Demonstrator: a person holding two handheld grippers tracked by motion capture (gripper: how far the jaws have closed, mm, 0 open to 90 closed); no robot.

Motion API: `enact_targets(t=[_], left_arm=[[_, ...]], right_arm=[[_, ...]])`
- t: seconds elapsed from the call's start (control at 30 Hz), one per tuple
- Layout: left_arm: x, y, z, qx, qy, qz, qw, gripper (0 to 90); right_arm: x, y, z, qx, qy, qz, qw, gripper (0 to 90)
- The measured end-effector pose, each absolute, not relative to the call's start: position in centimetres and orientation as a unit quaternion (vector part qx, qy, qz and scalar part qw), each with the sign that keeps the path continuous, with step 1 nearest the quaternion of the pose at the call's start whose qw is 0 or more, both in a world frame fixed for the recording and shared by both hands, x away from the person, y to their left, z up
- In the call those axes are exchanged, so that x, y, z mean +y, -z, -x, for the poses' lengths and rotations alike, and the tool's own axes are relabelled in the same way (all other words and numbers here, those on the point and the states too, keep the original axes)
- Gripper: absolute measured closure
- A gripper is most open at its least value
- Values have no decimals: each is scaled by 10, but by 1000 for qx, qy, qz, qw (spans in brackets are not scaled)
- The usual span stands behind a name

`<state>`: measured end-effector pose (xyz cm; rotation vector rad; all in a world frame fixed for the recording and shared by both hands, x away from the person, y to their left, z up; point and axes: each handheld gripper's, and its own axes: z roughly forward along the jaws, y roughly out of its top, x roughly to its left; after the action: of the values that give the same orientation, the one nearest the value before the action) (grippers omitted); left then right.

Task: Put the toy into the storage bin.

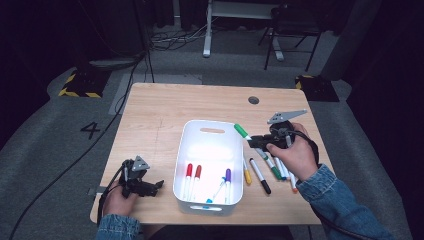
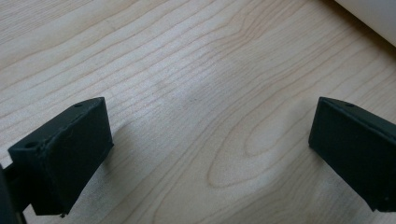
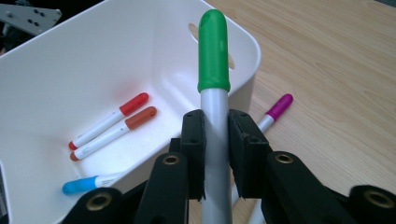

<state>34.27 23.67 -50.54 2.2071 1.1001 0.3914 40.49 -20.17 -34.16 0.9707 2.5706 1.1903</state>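
- Gripping the green-capped marker (image 3: 215, 140) by its pale barrel, just below the cap, the right gripper (image 3: 215, 154) had its two black jaws pressed flat on either side, and the pen stood up straight between them in the right gripper view.
- In the high view the same marker (image 1: 243, 132) was lifted off the table in the right gripper (image 1: 256, 141), its green cap pointing toward the right rim of the white bin (image 1: 186, 150).
- The marker looked light, stiff and smooth-walled. A round plastic barrel of that kind would likely roll or slide in a loose pinch, so a hold near mid-barrel, square across it as here, seemed the safest.
- The cap looked only pushed on, so taking hold there might pull it off; the barrel was the better place.
- Inside the bin lay a red marker (image 3: 109, 120) and an orange marker (image 3: 114, 133) side by side, with a blue-capped marker (image 3: 88, 183) nearer the near wall.
- Just beyond the bin's corner a purple-capped marker (image 3: 275, 111) lay on the table (image 3: 336, 70).
- More loose markers (image 1: 267, 172) lay on the wood under the right hand (image 1: 295, 155).
- The left gripper (image 2: 210, 154) hung close over bare wood with its jaws wide apart and nothing between them; in the high view it (image 1: 152, 186) sat near the table's left front edge, well apart from the bin.
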Motion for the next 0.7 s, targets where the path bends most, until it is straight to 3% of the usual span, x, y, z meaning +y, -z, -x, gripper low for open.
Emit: enact_targets(t=[0.7], left_arm=[[237,505,-343,418,-149,-838,317,0]], right_arm=[[-146,325,-379,876,-407,-255,44,772]])
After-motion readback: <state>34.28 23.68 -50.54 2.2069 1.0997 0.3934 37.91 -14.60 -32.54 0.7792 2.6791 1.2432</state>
